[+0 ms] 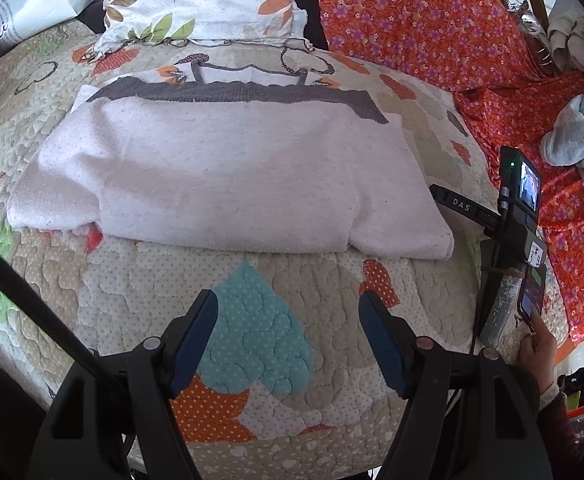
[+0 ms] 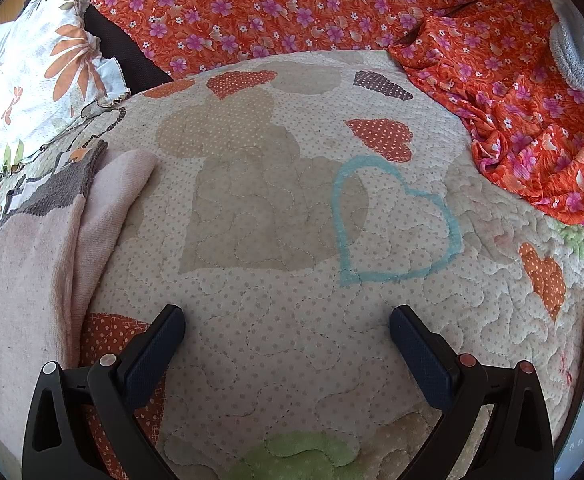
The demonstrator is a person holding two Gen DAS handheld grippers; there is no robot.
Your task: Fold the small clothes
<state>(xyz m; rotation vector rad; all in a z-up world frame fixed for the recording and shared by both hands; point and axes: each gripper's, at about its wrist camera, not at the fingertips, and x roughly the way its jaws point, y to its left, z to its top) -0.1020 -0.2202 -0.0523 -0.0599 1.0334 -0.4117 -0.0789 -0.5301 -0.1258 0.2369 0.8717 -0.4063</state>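
Note:
A pale pink knit garment (image 1: 220, 176) with a grey band lies folded flat on the heart-patterned quilt (image 1: 260, 340). My left gripper (image 1: 288, 320) is open and empty, hovering over the quilt just in front of the garment's near edge. The right gripper's body (image 1: 512, 216) shows at the garment's right side in the left wrist view. My right gripper (image 2: 288, 340) is open and empty over bare quilt (image 2: 292, 220); the garment's right edge (image 2: 52, 240) lies to its left, apart from the fingers.
A floral pillow (image 1: 204, 0) lies behind the garment. An orange flowered cloth (image 1: 432, 28) covers the back and right; it also shows in the right wrist view (image 2: 512, 100). A grey towel (image 1: 580, 136) sits on it. A phone (image 1: 530, 296) is in the hand.

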